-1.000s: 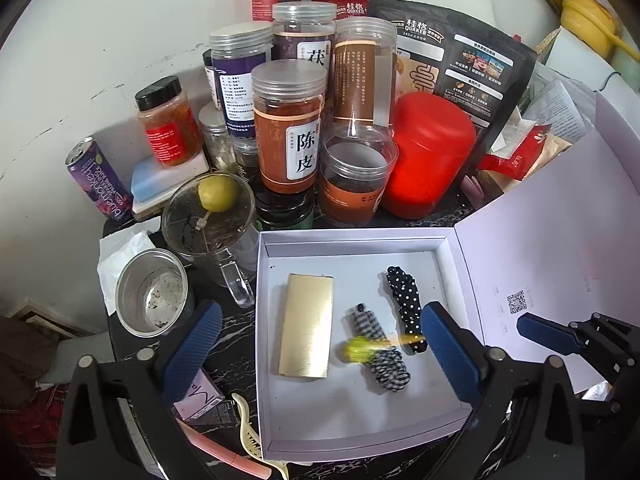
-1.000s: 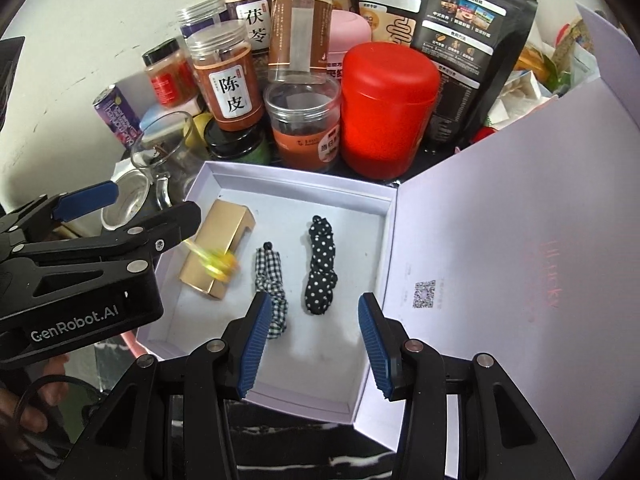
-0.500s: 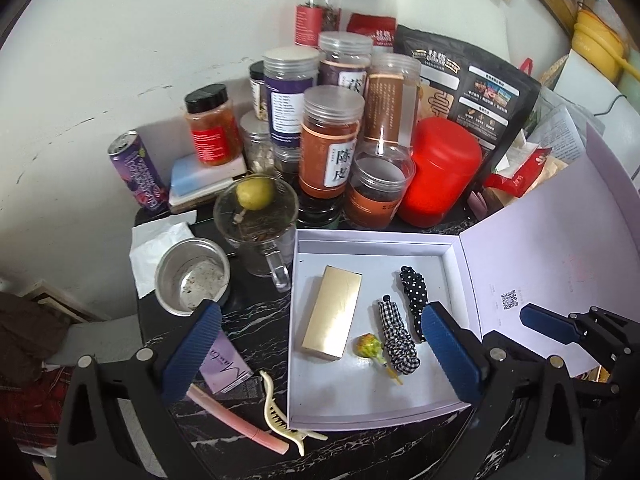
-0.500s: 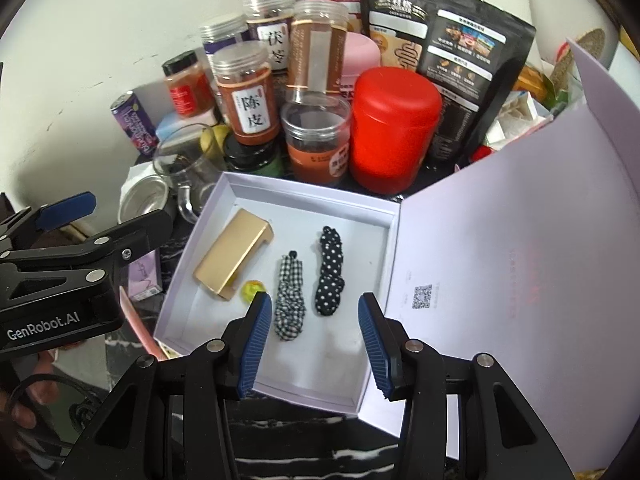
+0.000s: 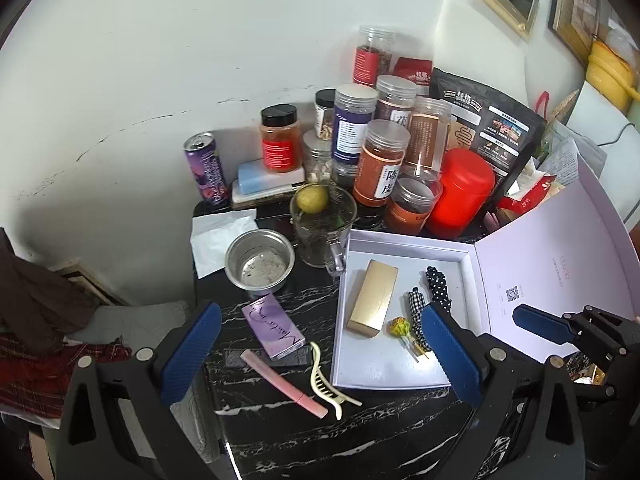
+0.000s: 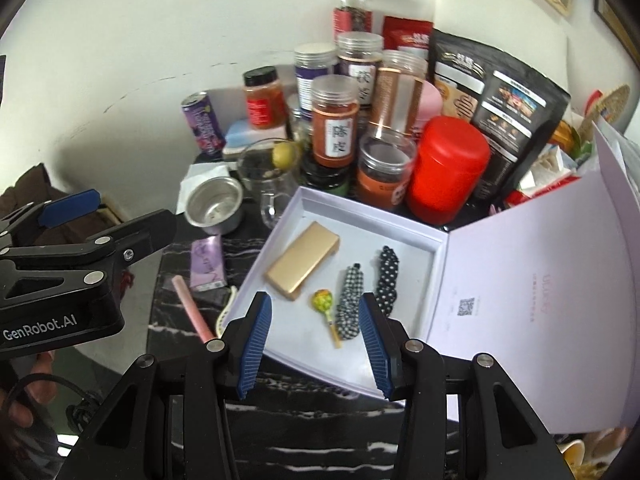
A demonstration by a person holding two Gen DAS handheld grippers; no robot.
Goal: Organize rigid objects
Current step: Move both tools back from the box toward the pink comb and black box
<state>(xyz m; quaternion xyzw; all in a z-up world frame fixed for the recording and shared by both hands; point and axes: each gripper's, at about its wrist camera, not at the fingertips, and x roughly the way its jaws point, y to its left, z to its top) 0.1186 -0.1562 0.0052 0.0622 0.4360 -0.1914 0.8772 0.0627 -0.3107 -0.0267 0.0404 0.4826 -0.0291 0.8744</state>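
Left gripper (image 5: 320, 352): jaws wide apart, nothing between them, held above the black marble table (image 5: 360, 432). Right gripper (image 6: 314, 344): jaws moderately apart, also holding nothing, positioned over the near edge of the white box (image 6: 360, 376).

Box sits open on the table, lid (image 6: 540, 300) standing up on its right side. Inside the box: gold case (image 6: 302, 266) toward the left; lollipop (image 6: 324, 302) lying flat just beside the case's near end, stick pointing toward the camera; checked hair tie (image 6: 350, 304) next to the lollipop; polka-dot hair tie (image 6: 386, 276) to the right of that one.

On the table left of the box: purple packet (image 5: 272, 326), pink stick (image 5: 282, 382), cream hair claw (image 5: 326, 384) near the box's left wall.

Behind the box: metal cup (image 5: 259, 264), glass mug (image 5: 322, 228), red canister (image 5: 460, 192), cluster of jars (image 5: 382, 160)
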